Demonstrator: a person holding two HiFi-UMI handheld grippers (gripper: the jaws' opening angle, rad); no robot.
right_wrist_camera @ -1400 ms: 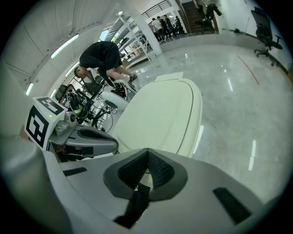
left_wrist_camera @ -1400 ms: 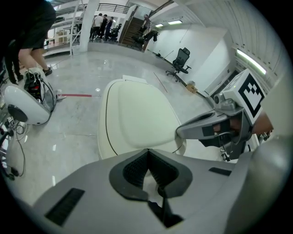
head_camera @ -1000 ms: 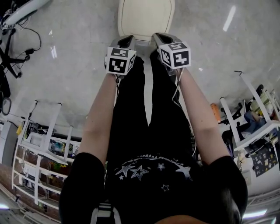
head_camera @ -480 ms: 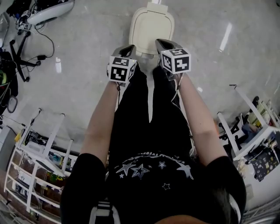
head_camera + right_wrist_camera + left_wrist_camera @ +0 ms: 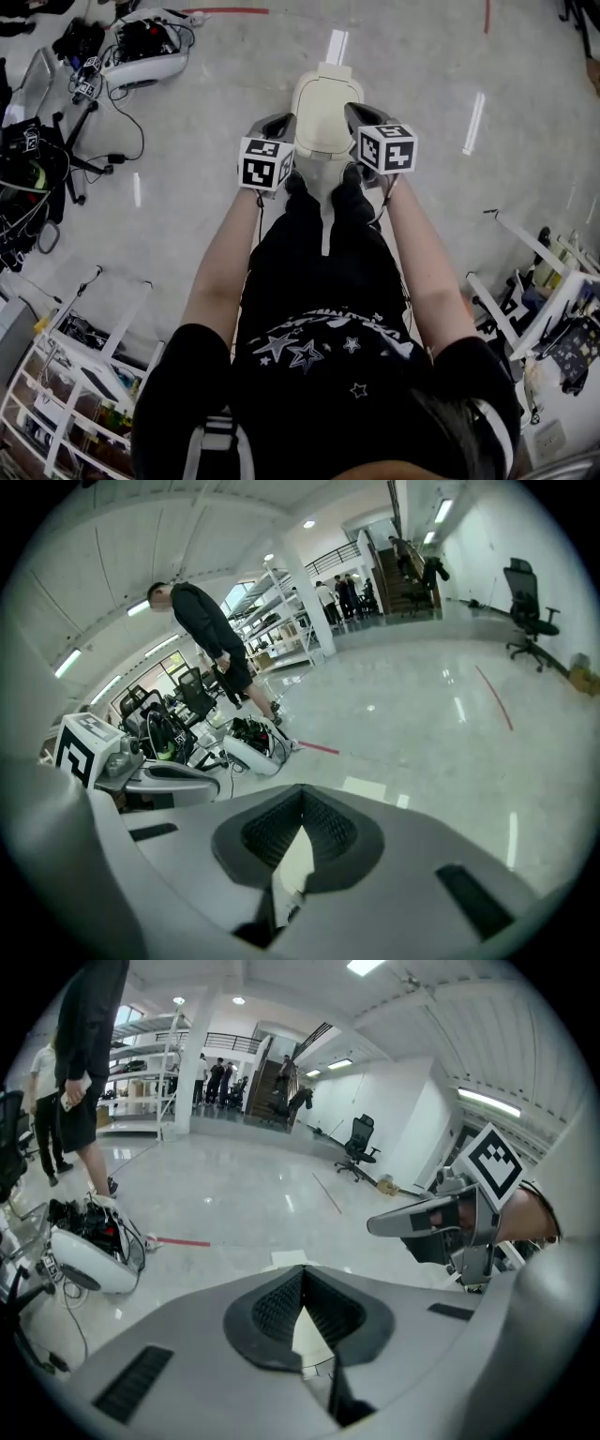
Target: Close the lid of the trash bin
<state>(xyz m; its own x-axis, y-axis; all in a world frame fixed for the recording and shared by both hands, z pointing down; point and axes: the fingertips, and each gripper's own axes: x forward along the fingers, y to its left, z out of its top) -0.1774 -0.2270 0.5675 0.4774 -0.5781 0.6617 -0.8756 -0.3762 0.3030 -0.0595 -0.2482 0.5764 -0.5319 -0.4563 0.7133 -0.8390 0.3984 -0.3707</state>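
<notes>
A cream trash bin (image 5: 323,112) stands on the floor just ahead of the person's feet, and its lid looks flat on top. My left gripper (image 5: 275,122) hangs beside the bin's left near corner. My right gripper (image 5: 360,112) hangs beside its right near corner. Both are shut with nothing held. In the left gripper view the left gripper (image 5: 302,1269) has its jaws meeting, and a cream strip of the bin (image 5: 306,1327) shows through the gap. The right gripper (image 5: 302,795) looks the same, with the bin (image 5: 294,860) below it.
A white device with cables (image 5: 145,49) and black gear (image 5: 37,155) lie on the floor to the left. White racks (image 5: 89,328) stand behind on the left, more frames (image 5: 539,272) on the right. A person in black (image 5: 214,630) stands nearby.
The head view has tipped forward, so the bin sits lower in the picture and more floor shows beyond it. Both grippers stay shut on either side of the bin.
</notes>
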